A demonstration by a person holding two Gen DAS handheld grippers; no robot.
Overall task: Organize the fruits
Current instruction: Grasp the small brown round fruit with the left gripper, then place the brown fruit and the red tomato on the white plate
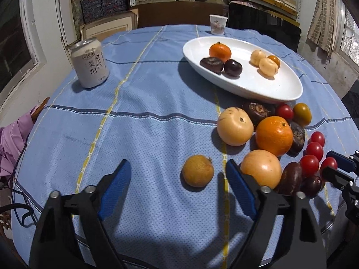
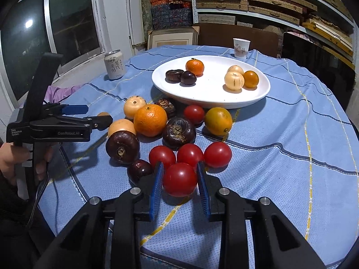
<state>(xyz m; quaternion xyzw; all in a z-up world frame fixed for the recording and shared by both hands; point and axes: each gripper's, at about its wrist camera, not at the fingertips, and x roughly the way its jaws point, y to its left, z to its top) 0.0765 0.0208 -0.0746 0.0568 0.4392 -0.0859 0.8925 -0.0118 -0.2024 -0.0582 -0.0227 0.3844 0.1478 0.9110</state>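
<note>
A white oval plate (image 2: 258, 94) (image 1: 258, 87) holds a tangerine, two dark chestnuts, two pale fruits and a small orange one. In front of it lies a pile of loose fruit: tangerine (image 2: 150, 120), dark water chestnuts (image 2: 178, 132), cherry tomatoes (image 2: 217, 154), pale fruits. My right gripper (image 2: 180, 179) is shut on a red cherry tomato (image 2: 180, 179) at the pile's near edge. My left gripper (image 1: 178, 177) is open, its blue pads either side of a small yellow-brown fruit (image 1: 198, 173), not touching it. The left gripper also shows in the right wrist view (image 2: 98, 114).
A white drink can (image 1: 90, 63) stands far left on the blue striped tablecloth. A paper cup (image 1: 218, 23) stands behind the plate. Pink cloth and a cable (image 1: 13, 139) hang at the table's left edge. Shelves and boxes fill the background.
</note>
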